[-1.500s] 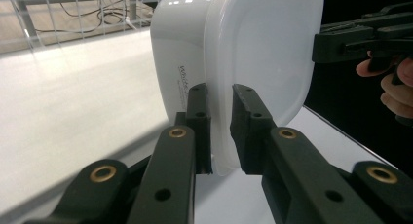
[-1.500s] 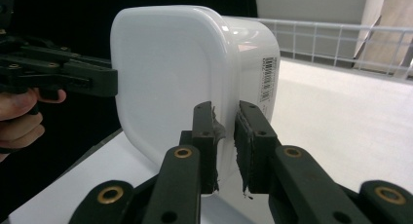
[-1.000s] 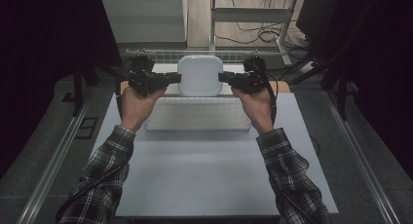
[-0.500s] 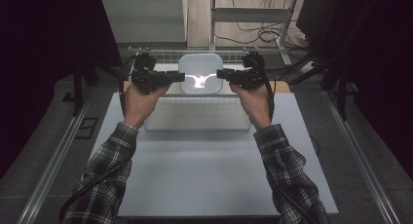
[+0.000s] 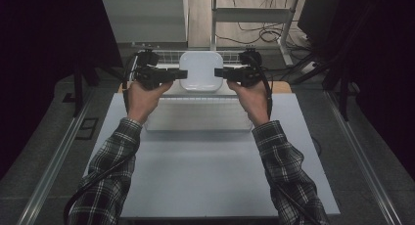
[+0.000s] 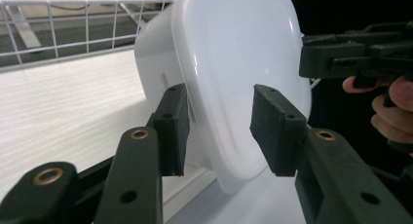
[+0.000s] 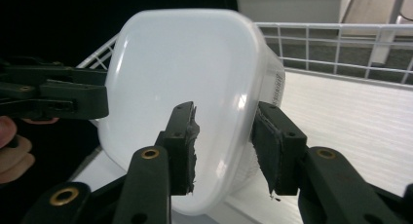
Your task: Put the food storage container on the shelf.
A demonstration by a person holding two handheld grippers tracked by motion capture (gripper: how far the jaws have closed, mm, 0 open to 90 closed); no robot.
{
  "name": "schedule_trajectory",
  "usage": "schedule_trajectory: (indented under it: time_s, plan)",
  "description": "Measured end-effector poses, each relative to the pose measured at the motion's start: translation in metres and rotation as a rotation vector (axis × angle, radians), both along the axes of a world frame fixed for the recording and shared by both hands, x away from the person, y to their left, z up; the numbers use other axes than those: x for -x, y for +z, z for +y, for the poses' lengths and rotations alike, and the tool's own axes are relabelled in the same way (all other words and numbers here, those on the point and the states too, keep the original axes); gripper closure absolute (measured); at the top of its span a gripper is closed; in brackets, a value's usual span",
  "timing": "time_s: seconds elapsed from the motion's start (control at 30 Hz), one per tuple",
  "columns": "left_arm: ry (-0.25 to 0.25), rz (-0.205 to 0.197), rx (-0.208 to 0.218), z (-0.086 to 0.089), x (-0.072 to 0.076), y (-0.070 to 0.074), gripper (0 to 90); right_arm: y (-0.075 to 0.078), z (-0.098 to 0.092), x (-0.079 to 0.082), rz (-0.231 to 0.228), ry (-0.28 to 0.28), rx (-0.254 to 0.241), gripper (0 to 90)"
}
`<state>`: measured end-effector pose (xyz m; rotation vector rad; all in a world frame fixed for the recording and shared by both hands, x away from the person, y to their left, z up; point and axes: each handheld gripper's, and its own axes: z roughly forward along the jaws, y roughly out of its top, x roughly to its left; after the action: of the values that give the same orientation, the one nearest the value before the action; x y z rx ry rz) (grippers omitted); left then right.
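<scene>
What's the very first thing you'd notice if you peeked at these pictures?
A shiny white lidded plastic container sits at the far middle of the table, just in front of a white wire rack. Two black grippers flank it, the left gripper and the right gripper; their jaws have just been opening, straddling the container's rim without pressing. Plaid sleeves reach in from below.

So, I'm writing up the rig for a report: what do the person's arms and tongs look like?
Both forearms wear dark-and-light plaid sleeves. The left tongs and right tongs are black and boxy, each trailing a black cable. Up close, the jaws are flat black bars with brass-coloured rivets and rectangular black pads, the right one's frayed.
</scene>
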<state>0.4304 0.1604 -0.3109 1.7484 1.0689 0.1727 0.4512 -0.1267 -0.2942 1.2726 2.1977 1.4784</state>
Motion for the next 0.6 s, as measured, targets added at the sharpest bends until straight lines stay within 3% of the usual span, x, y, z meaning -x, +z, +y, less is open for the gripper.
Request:
schedule_trajectory:
  time_s: [0.07, 0.2, 0.3, 0.6]
  plan:
    - [-0.005, 0.006, -0.007, -0.002, -0.002, -0.002, 58.9, -0.002, 0.001, -0.003, 0.004, -0.007, 0.016, 55.9]
    - [-0.007, 0.015, 0.023, 0.0, -0.006, -0.005, 58.2, -0.006, 0.0, -0.007, 0.009, -0.001, 0.0, 52.8]
    - [0.0, 0.017, 0.035, 0.001, -0.009, -0.007, 56.2, -0.007, 0.002, -0.007, -0.003, -0.006, 0.016, 48.6]
    - [0.047, -0.013, -0.008, -0.001, -0.015, -0.005, 47.8, -0.006, 0.007, -0.012, -0.055, -0.057, 0.079, 37.9]
